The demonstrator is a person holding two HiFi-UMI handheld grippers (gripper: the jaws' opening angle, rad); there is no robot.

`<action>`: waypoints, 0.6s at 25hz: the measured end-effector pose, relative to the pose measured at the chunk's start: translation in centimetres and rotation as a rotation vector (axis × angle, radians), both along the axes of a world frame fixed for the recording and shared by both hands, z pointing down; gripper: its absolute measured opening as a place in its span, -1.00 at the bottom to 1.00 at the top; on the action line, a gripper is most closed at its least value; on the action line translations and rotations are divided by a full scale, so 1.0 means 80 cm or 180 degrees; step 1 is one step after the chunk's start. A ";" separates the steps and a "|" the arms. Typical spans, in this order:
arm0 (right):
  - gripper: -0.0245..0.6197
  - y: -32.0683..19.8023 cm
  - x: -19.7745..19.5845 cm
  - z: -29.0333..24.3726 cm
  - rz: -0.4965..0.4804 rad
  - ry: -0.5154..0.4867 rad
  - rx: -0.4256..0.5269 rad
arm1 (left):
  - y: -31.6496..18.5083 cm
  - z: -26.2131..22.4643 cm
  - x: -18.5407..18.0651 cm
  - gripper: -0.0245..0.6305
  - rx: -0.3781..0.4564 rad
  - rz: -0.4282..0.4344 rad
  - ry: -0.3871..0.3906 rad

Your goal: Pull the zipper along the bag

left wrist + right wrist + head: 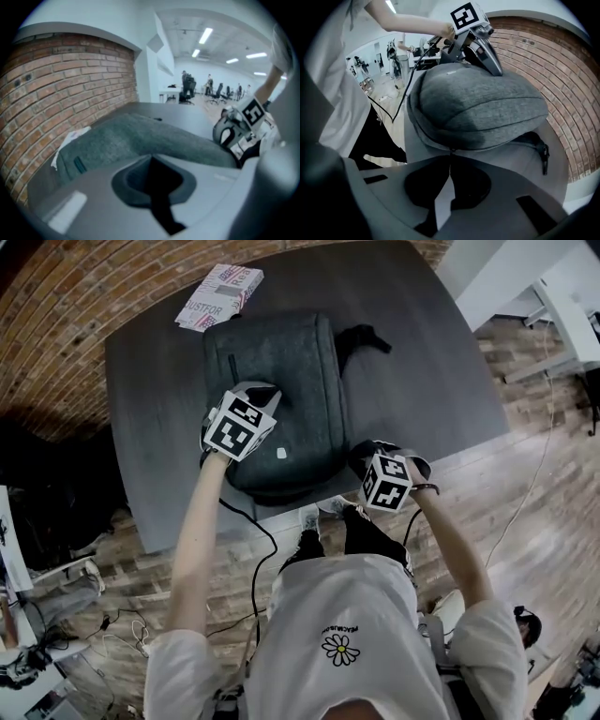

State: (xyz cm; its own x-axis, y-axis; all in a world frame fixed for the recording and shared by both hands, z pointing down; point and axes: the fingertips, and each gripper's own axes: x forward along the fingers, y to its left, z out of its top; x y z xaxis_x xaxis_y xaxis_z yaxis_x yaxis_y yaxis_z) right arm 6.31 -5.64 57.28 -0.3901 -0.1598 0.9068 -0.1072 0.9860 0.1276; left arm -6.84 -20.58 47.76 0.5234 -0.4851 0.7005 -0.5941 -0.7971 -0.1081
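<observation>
Jaws: right gripper [450, 153] pinches zipper pull [450, 148] by worktop [159, 381] near edge; left gripper [151, 158] pressed together over bag [478, 103]; next, steady drag along it.

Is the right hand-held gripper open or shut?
Shut: jaws of the right hand-held gripper meet at the zipper of the bag, seemingly pinching it.

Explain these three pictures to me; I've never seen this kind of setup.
There is no robot here: a person holds a two-jaw gripper in each hand. The head view looks down from a camera on the person's head. The other two come from cameras riding on each gripper, looking along its jaws. On the dark table lie a grey backpack and, past it, a printed packet. The left gripper sits over the backpack, jaws together, nothing between them. The right gripper is at the backpack's near edge, jaws closed, seemingly pinching the zipper pull.
</observation>
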 end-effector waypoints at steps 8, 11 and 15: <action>-0.90 0.059 -0.048 -0.009 0.0279 -0.0344 -0.0337 | -0.005 0.001 0.003 -0.92 -0.0022 -0.0029 0.0120; -0.90 0.076 -0.073 -0.014 0.0553 -0.0503 -0.0454 | -0.003 0.000 0.004 -0.92 -0.0054 -0.0029 0.0144; -0.90 0.088 -0.101 -0.016 0.0847 -0.0419 -0.0360 | -0.002 0.002 0.002 -0.92 -0.0028 0.0022 0.0139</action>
